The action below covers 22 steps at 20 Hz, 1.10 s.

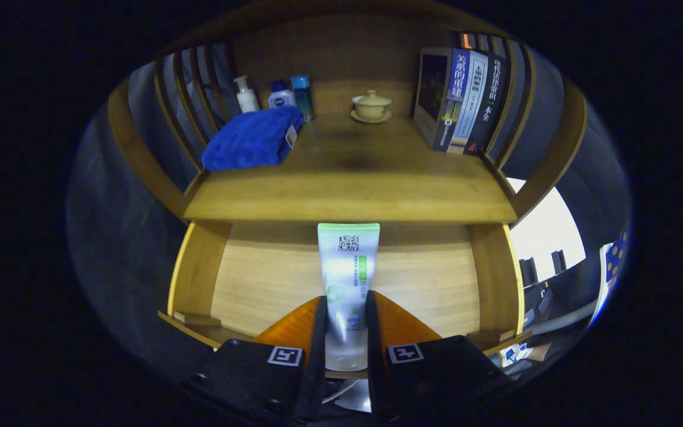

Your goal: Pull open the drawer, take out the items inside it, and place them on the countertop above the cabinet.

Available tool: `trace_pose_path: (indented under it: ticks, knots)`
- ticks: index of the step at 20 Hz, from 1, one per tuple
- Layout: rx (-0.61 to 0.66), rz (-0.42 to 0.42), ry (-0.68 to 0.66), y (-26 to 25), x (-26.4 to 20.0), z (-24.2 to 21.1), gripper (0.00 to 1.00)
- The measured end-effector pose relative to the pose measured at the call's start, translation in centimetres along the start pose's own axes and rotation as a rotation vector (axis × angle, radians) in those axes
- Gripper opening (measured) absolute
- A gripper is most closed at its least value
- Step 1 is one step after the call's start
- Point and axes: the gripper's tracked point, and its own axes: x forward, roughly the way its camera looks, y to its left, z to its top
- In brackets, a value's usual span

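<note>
The wooden cabinet (140, 160) has slatted sides and a flat desk (353, 178) on top. Below the desk's front edge the drawer (258, 279) stands pulled open, its pale wooden floor bare around the one thing over it. At the desk's back right a row of books (463, 101) stands upright against the slats. At its left lies a folded blue towel (252, 141), and behind the towel stand three bottles (276, 95) close together. Near the back middle a lidded tea bowl on a saucer (371, 107) sits apart from both groups. A white-and-green facial cleanser tube (347, 267) is over the open drawer, its crimped end pointing toward the desk edge. The hand-held gripper (345, 320) is closed narrowly on the tube's lower part, both fingers pressing its sides.
</note>
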Motion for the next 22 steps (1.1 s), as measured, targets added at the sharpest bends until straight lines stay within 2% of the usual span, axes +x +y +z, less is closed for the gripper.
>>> trace_pose_path:
  ticks: [4,8,17,22]
  knots:
    - [-0.011,-0.018,-0.052,0.0,-0.7,4.9,0.39]
    - [-0.011,-0.036,-0.067,0.6,0.7,9.0,0.39]
    - [0.001,-0.081,-0.062,0.2,9.5,14.7,0.39]
    - [0.05,-0.11,-0.102,-0.9,12.0,16.5,0.5]
